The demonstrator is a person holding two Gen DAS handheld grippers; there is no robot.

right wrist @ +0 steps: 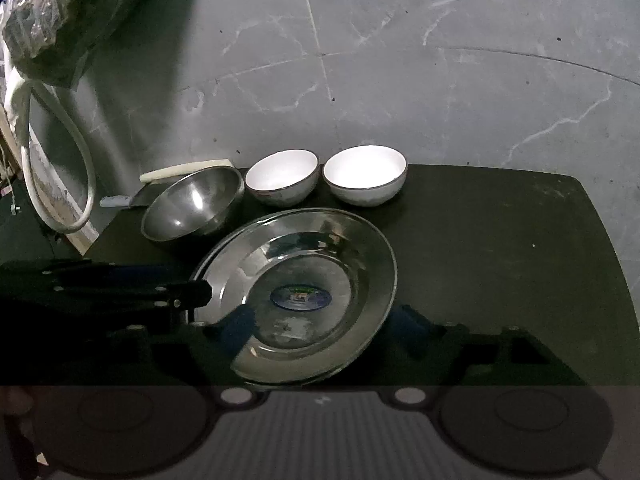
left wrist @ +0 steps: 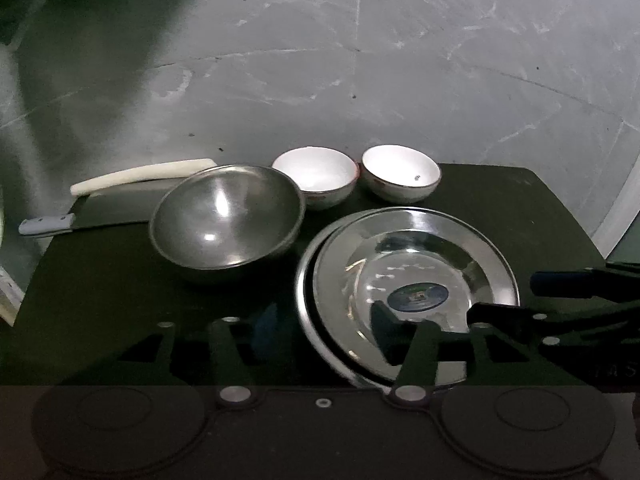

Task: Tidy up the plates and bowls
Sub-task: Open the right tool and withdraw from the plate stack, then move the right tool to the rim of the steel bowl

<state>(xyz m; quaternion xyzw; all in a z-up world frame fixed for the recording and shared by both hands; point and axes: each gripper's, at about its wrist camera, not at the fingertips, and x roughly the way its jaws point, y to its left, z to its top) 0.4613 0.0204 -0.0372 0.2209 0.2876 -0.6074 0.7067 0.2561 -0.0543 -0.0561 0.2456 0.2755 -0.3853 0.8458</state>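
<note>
A dark table [right wrist: 500, 240] carries two stacked steel plates [right wrist: 304, 292] near its front edge, a steel bowl [right wrist: 192, 208] behind them toward the left edge, and two white bowls [right wrist: 282, 182] [right wrist: 364, 178] side by side along the back edge. The left gripper [left wrist: 324, 320] stands open with one finger over the plates' near rim, and the right gripper [right wrist: 326, 326] is spread wide around the plates' front rim

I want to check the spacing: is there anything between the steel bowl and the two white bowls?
Nothing lies between them. In the left wrist view the steel bowl rim sits right beside the nearer white bowl, with only dark table in the narrow gap.
</note>
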